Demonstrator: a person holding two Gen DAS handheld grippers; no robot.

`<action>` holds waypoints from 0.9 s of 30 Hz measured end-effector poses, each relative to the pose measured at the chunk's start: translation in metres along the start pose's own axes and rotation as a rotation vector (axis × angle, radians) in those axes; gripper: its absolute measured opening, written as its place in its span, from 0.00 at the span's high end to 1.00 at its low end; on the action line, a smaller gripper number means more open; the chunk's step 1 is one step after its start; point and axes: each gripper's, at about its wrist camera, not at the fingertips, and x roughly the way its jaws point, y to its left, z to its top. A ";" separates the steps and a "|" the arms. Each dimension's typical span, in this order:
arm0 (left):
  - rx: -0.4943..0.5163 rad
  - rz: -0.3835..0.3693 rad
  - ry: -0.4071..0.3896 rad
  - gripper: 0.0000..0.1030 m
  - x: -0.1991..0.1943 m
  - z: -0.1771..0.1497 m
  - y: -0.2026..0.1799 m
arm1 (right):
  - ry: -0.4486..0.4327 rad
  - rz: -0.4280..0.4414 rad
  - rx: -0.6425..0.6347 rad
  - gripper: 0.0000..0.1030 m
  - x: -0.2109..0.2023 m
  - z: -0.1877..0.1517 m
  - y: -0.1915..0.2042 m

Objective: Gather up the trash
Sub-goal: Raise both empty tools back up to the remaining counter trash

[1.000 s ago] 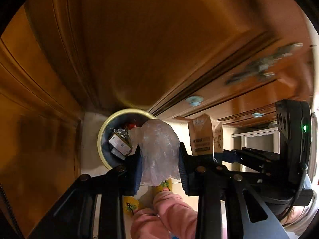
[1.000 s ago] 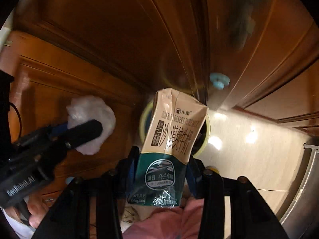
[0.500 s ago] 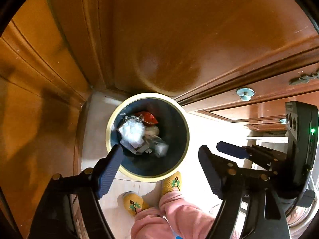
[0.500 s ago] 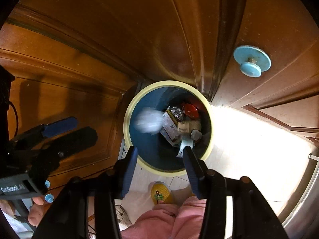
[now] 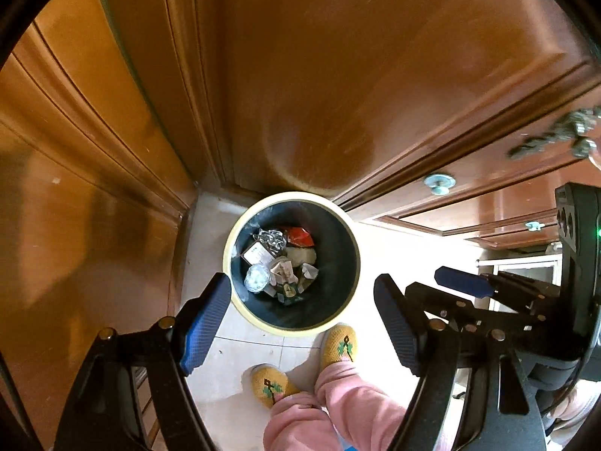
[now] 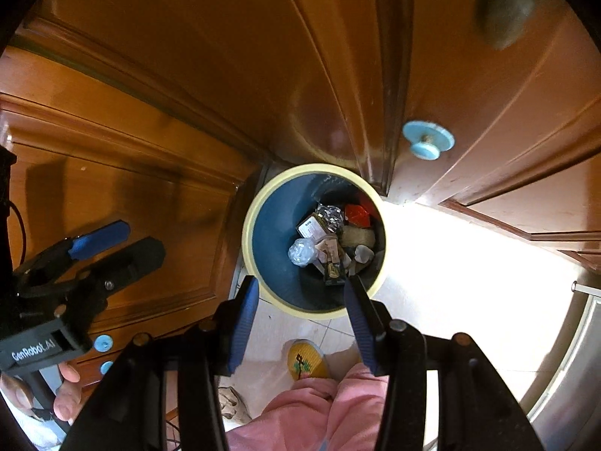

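Waste bin point(image 5: 230, 248): held milk carton point(image 5: 284, 282), plastic wad point(image 5: 256, 279), foil, red wrapper. Left gripper point(image 5: 300, 323), right gripper point(image 6: 300, 319): both empty, jaws parted above it. Deposits done; further litter unseen.

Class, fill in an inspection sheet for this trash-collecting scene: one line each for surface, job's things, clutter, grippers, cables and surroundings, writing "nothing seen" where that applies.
Surface: pale tiled floor, bare around the bin.
Job's things: round bin with cream rim and dark liner; inside lie a clear plastic wad, a milk carton, crumpled foil and a red wrapper.
Clutter: nothing seen outside the bin.
Grippers: left gripper open, empty, above the bin; right gripper open, empty, above the bin.
Cables: a thin black cable by the left gripper's body.
Surroundings: wooden cabinet doors with blue knobs; the person's yellow slippers and pink trousers.
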 end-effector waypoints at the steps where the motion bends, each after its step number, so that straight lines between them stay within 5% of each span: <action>1: 0.007 0.006 -0.005 0.26 -0.008 -0.001 -0.003 | -0.005 -0.003 0.002 0.54 -0.009 -0.001 0.002; 13: 0.014 0.006 -0.073 0.26 -0.148 0.000 -0.040 | -0.113 -0.037 0.026 0.54 -0.150 -0.015 0.037; 27: 0.116 -0.005 -0.319 0.26 -0.336 0.018 -0.094 | -0.373 -0.087 0.013 0.54 -0.332 -0.028 0.091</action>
